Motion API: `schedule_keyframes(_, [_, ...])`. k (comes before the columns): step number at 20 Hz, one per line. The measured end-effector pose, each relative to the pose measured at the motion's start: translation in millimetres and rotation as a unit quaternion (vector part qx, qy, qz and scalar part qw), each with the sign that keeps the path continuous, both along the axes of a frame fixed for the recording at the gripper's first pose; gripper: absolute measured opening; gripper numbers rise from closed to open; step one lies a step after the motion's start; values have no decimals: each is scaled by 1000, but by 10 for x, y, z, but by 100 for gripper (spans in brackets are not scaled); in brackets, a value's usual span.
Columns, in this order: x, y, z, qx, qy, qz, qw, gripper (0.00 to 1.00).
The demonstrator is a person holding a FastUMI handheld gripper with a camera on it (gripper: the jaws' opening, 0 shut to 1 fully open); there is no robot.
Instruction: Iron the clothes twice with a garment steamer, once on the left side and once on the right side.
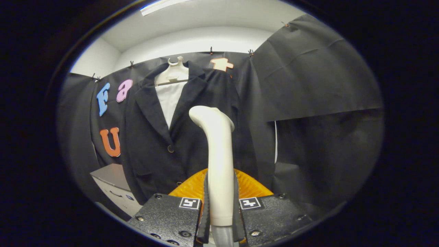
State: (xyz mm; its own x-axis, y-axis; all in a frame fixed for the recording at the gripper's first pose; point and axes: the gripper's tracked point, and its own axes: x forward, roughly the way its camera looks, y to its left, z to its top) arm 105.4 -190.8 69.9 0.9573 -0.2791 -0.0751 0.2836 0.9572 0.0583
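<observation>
A dark suit jacket [192, 130] hangs on a white hanger [173, 73] against the booth wall, a white shirt front [169, 99] showing between its lapels. My gripper [220, 206] is shut on the cream handle of the garment steamer [219, 154], both fingers pressing its sides. The steamer stands upright between the fingers, its curved head [209, 116] pointing toward the jacket's right half at chest height. Whether the head touches the cloth I cannot tell. A grey hose [222, 236] leaves the bottom of the handle.
A grey-topped white cabinet [115, 187] stands low to the left of the jacket. Black cloth [315, 103] covers the wall to the right. An orange ribbed piece [188, 188] sits just behind the fingers.
</observation>
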Motion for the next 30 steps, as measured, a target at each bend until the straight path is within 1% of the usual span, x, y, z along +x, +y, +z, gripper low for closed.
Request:
schedule_keyframes(13, [-236,93,-850,2,80,-15,997,29])
schedule_keyframes(20, [-342,136,-1346,8,127,-19,992,29])
schedule_keyframes(25, [-402,175,-1579,12,150,-20,988,29])
schedule_keyframes(30, [-480,210,-1951,17,189,-29,981,29])
